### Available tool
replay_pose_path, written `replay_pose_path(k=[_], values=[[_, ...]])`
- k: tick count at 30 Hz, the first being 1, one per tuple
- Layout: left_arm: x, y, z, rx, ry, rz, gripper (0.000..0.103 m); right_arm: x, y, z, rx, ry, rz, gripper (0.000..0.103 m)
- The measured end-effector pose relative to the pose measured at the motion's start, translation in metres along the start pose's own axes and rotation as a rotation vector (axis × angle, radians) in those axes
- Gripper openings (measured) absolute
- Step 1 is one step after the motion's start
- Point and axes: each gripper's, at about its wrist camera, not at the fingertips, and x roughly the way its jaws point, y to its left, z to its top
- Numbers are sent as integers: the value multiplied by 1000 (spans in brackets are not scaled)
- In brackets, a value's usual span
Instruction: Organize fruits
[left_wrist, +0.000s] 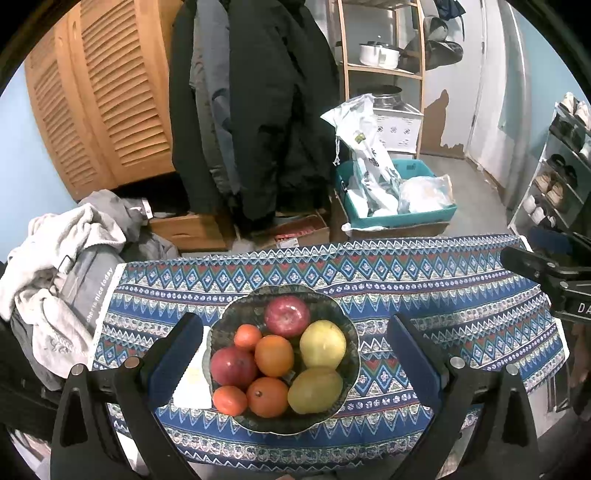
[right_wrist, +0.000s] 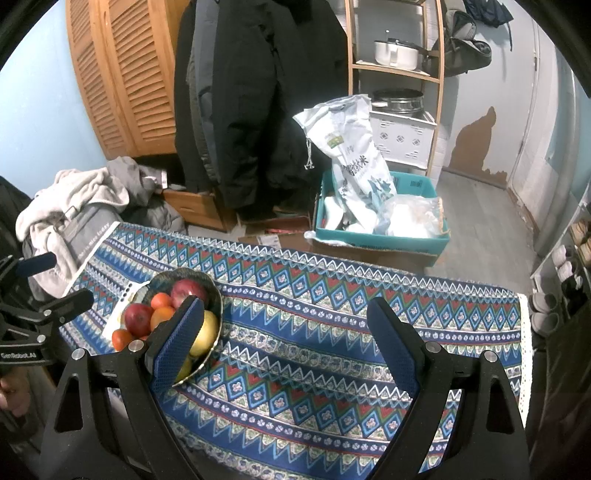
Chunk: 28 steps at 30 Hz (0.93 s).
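Near the patterned tablecloth's (left_wrist: 424, 288) left edge sits a fruit bowl (left_wrist: 347, 325); left gripper (left_wrist: 295, 354) and right gripper (right_wrist: 284, 343) both gape, empty.

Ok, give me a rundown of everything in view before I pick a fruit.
bowl: 1, dark, on the cloth
apples: 2, red, in bowl
oranges: 2 large, 2 small, in bowl
pears: 2, yellow-green, bowl's right side
card: 1, white, left of bowl
cloth: 1, blue patterned, over table
crate: 1, teal, floor behind
coats: dark, hanging
left hand-held gripper: open, over bowl
right hand-held gripper: open, right of bowl
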Motion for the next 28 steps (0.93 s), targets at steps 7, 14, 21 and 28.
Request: replay_pose_path(k=[7, 14, 21, 28], values=[[2, 0, 0, 8, -4, 16, 101, -2, 0, -1, 1, -1, -2, 89], [1, 0, -1, 9, -3, 12, 101, -2, 0, -1, -2, -1, -3, 89], [2, 0, -2, 5, 5, 5, 101, -1, 0, 0, -3, 0, -3, 89], [3, -2, -3, 5, 11, -2, 101, -3, 0, -2, -3, 1, -3, 89]])
